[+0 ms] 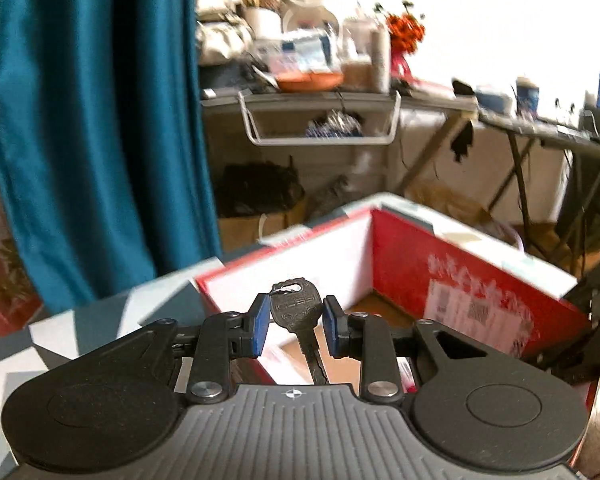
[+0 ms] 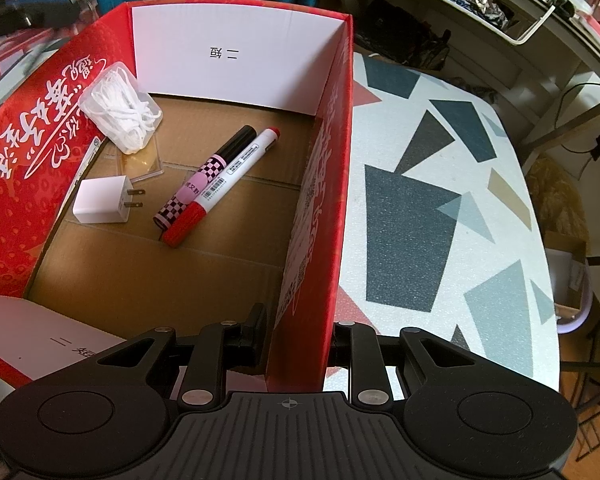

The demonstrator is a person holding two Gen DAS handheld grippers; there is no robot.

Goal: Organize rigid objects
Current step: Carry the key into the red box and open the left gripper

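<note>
A dark metal key [image 1: 296, 312] sits upright between the blue pads [image 1: 261, 322] of my left gripper [image 1: 295, 326], which is shut on its head above the red cardboard box [image 1: 440, 280]. My right gripper [image 2: 300, 340] is shut on the box's right wall [image 2: 320, 216]. Inside the box lie a black-capped checkered marker [image 2: 208, 176], a red-capped white marker [image 2: 224, 186], a white plug charger [image 2: 102, 200] and a clear case of white cord [image 2: 120, 108].
The box stands on a round table [image 2: 440, 208] with a geometric-pattern cloth. A teal curtain [image 1: 92, 120] hangs at left. Cluttered shelves and a wire basket [image 1: 320, 120] stand behind, and folding tables [image 1: 560, 132] at right.
</note>
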